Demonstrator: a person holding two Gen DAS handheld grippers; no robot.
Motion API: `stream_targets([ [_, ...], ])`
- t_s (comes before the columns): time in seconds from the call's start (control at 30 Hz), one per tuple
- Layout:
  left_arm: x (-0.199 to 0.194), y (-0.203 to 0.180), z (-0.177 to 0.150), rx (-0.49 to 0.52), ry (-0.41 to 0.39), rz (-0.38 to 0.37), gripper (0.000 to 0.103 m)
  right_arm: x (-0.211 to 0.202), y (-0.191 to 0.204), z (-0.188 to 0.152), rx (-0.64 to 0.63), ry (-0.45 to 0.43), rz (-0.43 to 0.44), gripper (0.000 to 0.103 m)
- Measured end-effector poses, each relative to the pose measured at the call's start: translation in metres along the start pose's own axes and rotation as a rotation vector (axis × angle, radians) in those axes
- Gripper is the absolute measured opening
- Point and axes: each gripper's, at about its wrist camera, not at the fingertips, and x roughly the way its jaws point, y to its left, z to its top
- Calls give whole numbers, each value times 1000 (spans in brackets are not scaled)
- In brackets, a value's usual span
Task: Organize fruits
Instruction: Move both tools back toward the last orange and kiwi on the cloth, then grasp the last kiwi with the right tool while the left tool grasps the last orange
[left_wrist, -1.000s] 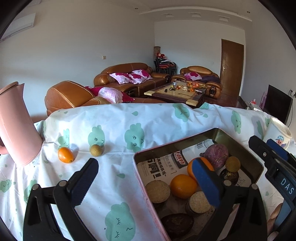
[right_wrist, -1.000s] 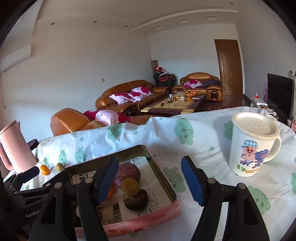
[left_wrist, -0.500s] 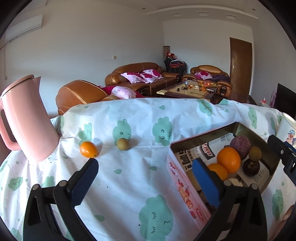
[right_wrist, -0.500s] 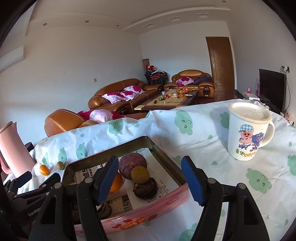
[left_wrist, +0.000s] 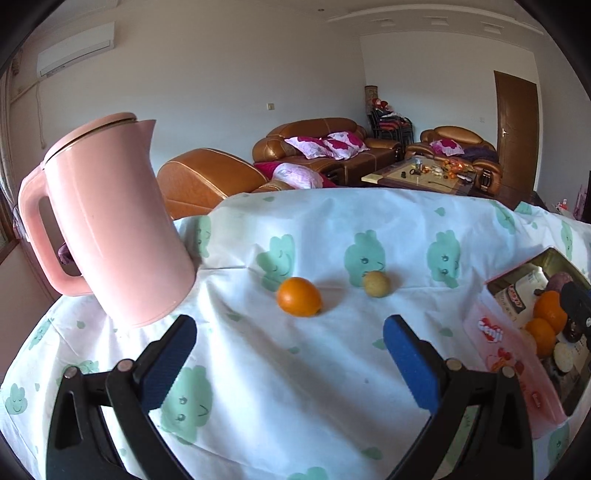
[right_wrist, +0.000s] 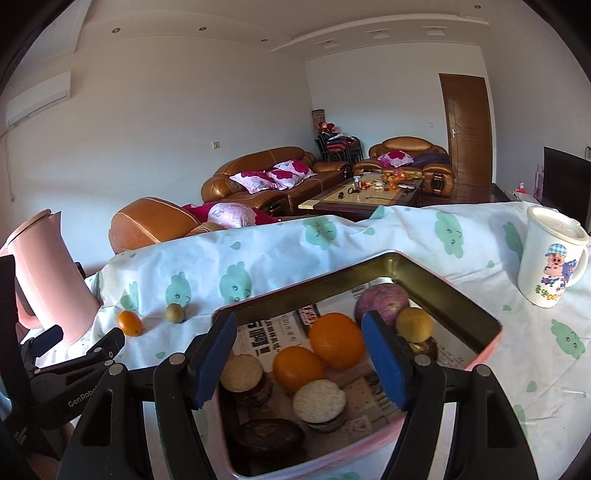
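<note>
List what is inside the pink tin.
The pink tin is lined with newspaper and holds two oranges, a purple fruit, a yellowish fruit, pale round cakes and dark ones. The right gripper hides parts of it.

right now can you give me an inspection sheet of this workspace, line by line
surface: table under a white tablecloth with green cloud prints, creased.
job's things: small orange and yellowish-green round fruit lie loose on the cloth, apart from each other; pink tin lined with newspaper holds two oranges, a purple fruit, a yellow fruit and round biscuits.
clutter: pink kettle left of the loose fruit; cartoon pig mug right of the tin.
grippers: left gripper open, empty, aimed at the loose fruit; right gripper open, empty, over the tin.
cables: nothing seen on the table.
surroundings: brown leather sofas, coffee table, wooden door.
</note>
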Motion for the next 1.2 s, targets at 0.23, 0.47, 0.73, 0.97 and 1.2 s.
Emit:
stream_targets([
  [0.23, 20, 46, 4, -78, 32, 44, 103, 19, 47, 0, -45, 22, 57, 72],
  [0.47, 39, 77, 5, -114, 66, 103, 103, 54, 100, 5, -126, 94, 105, 72],
  [0.73, 53, 93, 2, -164, 123, 105, 103, 114, 141, 14, -212, 256, 112, 71],
  [0.97, 55, 88, 1, -144, 130, 95, 103, 153, 156, 8, -307, 383, 82, 48],
  [1.2, 56, 88, 3, -124, 125, 73, 103, 147, 153, 5, -344, 394, 115, 27],
])
